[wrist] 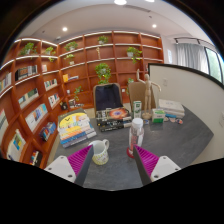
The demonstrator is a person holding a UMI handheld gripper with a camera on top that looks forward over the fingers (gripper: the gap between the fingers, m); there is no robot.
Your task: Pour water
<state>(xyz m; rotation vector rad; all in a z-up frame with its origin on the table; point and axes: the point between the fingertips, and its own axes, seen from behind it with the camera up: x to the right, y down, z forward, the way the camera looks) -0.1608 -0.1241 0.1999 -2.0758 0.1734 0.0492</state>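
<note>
Held level above the near edge of the grey table (pixel 180 140), the gripper (pixel 112 160) has its fingers spread wide, gripping nothing, with a white pitcher (pixel 100 151) and a bottle (pixel 136 136) standing between them.

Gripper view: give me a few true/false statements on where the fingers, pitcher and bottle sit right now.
1. The fingers are open and hold nothing. True.
2. The white pitcher stands on the grey table, just ahead of the finger on its side. True.
3. The clear bottle is clamped between both fingers. False: it stands on the table beyond them, untouched.
4. The pitcher lies tipped on its side. False: it stands upright.
5. Bookshelves with plants fill the wall behind the table. True.
</note>
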